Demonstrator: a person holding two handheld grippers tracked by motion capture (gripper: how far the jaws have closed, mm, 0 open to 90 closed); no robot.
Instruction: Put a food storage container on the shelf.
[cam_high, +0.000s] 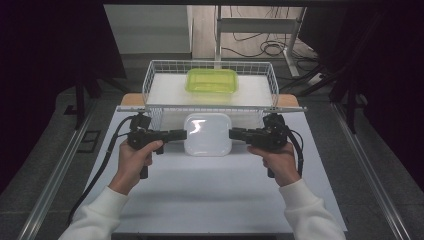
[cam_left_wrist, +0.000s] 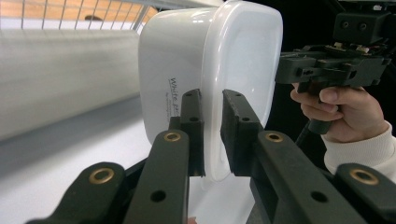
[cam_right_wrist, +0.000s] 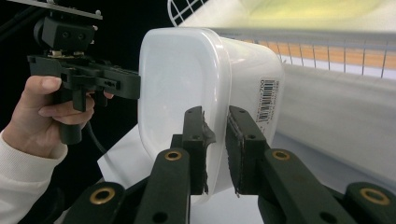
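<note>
Table (cam_high: 210, 200) came first: a white sheet covered it, and at its far edge stood the wire basket (cam_high: 150, 80) with a green lidded box (cam_high: 212, 81) resting inside. Between that basket and you, the white tub (cam_high: 207, 134) sat just in front of the basket's near wall, pinched from both sides. Your left gripper (cam_high: 182, 134) was clamped on the tub's left rim, and the left gripper view showed the rim (cam_left_wrist: 212, 140) squeezed between the two black pads. Your right gripper (cam_high: 233, 133) was clamped on the opposite rim, with the wall of the tub, barcode label (cam_right_wrist: 266, 100) outward, running between its jaws.

You did well to take matching holds at mid-length on each side, so the tub hung level. To finish this lift cleanly, I judge you needed both hands rising together at one pace, since a thin plastic rim could flex or slip out if one side led. You also needed the tub's bottom above the basket's top wire before moving it forward, and the green box left room only at the near side.
</note>
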